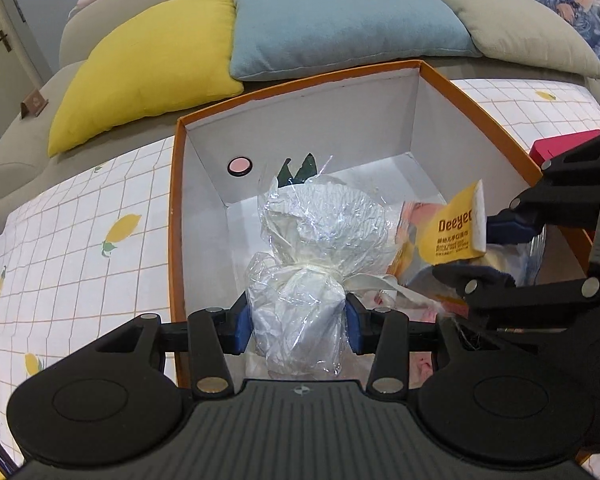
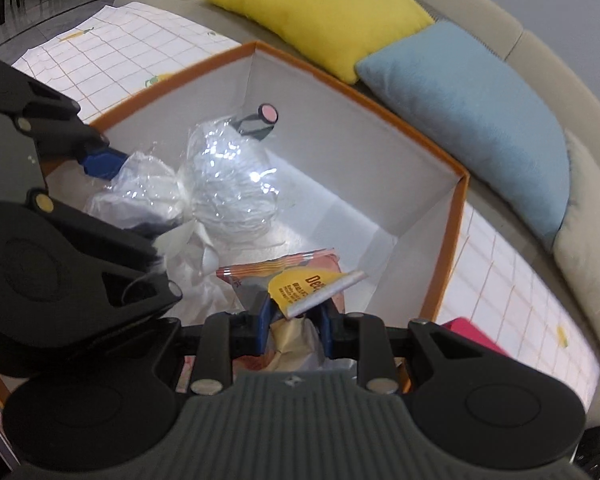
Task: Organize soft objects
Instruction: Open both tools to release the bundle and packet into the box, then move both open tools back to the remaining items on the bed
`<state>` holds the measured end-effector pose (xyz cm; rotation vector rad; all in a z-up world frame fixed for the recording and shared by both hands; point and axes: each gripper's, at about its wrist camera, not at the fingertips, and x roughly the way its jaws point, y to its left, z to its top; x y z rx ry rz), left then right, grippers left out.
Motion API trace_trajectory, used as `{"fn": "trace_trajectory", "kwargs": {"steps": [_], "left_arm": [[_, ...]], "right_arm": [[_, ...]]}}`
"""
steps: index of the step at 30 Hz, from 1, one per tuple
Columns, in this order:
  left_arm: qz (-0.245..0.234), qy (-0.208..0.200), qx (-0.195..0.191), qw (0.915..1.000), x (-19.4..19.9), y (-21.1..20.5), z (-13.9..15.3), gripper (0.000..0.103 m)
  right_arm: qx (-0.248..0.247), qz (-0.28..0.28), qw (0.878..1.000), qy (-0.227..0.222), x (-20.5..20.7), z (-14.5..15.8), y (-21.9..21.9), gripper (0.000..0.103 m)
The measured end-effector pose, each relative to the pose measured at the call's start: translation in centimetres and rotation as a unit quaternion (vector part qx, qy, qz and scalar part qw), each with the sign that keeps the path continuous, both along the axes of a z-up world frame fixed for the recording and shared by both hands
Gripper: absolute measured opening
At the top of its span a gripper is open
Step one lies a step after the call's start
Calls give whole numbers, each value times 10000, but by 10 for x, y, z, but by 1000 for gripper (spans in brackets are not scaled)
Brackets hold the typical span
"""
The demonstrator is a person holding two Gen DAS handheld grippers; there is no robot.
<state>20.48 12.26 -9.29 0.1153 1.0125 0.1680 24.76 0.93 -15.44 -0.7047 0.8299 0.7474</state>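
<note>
An orange box with white inside walls sits on the checked cloth. My left gripper is shut on a white cellophane-wrapped bundle, tied with a ribbon, and holds it inside the box; the bundle also shows in the right wrist view. My right gripper is shut on a yellow "Deeyeo" tissue pack at the box's near right side; it shows in the left wrist view as well. A small pink-faced round object lies at the box's far corner.
A yellow pillow, a blue pillow and a beige cushion lie on the sofa behind the box. A red box sits right of the orange box. A white lemon-print cloth covers the surface.
</note>
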Motion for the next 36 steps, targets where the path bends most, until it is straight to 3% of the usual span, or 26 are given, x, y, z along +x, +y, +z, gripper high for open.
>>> {"fn": "trace_trajectory", "kwargs": {"steps": [5,11,13,21,29,36], "left_arm": [[-144,39,200,9997,3,1,-3,60],[-175,5,127,9998,3,2,4,71],[-188,-98,160,9996,-1,1,12,78],[-113,-797,-98,9967,-30,-10,62,80],[-212,-1850,-321,9820,-78,-50,102,80],[-571,-2297,-858,9678,-112,-93,108,79]], "right_arm": [[48,-9,10000,-59,-2,3,-5,34],[159,-103,9998,-37,-2,16,-15,41],[224,-144,9996,-102,-5,25,-21,46],[824,-485,9941,-509,-25,74,-58,58],[1831,-1135,9732,-800,-69,109,-127,62],[2459,-1903,9465,-865,-104,113,-194,69]]}}
